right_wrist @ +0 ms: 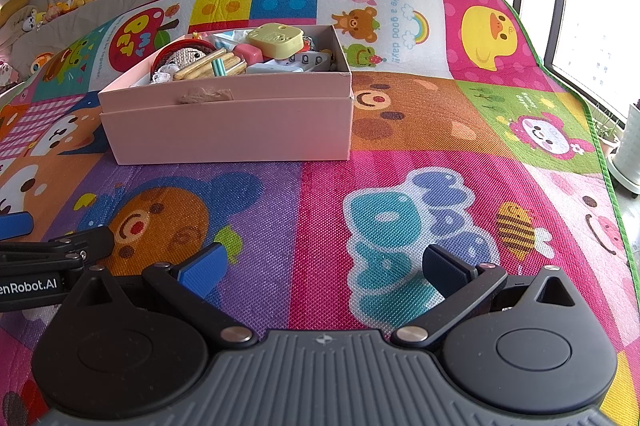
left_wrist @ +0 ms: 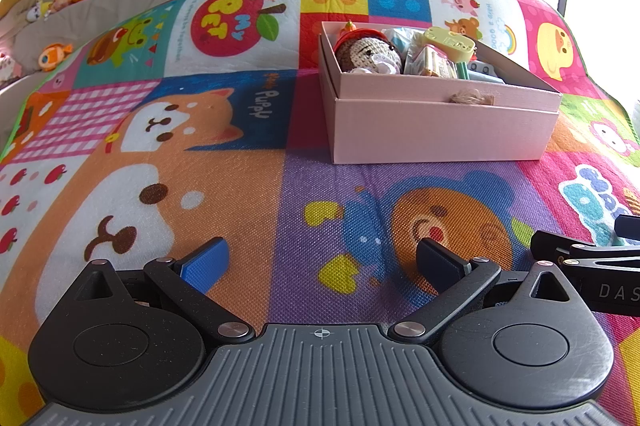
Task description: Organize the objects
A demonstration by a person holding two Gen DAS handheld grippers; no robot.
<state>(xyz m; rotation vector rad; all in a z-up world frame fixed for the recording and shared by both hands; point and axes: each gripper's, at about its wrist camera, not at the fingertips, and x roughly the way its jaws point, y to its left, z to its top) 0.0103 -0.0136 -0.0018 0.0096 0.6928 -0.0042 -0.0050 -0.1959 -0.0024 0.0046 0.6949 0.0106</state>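
Bright cartoon-patchwork play mat [left_wrist: 248, 194] spread wide, framed pictures on the wall behind, plush toys along a ledge at the far left. Pink box [right_wrist: 228, 130] on the mat ahead of both grippers, well apart from them, crammed with a crocheted doll [left_wrist: 370, 54], a pale yellow tag [right_wrist: 274, 40] and other small items. Left gripper [left_wrist: 322, 262] and right gripper [right_wrist: 324, 268] side by side low over the mat, fingers spread wide, nothing between them.
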